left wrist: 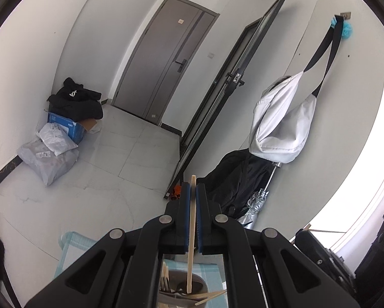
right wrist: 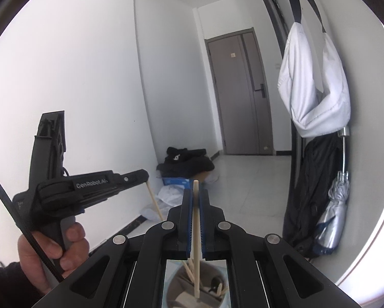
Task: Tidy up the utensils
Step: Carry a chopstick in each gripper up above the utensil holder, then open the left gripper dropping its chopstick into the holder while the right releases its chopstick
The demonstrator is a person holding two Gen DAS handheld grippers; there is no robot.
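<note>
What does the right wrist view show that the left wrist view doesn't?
Only the right wrist view shows the left gripper from outside, its chopstick hanging below, and the hand holding it.

Only the left wrist view shows the open glass door and the grey parcel on the floor.

Both show a gripper shut on an upright chopstick above the grey holder, the white bag on the wall, and the grey door.

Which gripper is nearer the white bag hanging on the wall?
Right. The right gripper, shut on a chopstick, sees the white bag large and close on its right. The left gripper, also holding a chopstick, is further left, away from that wall.
</note>
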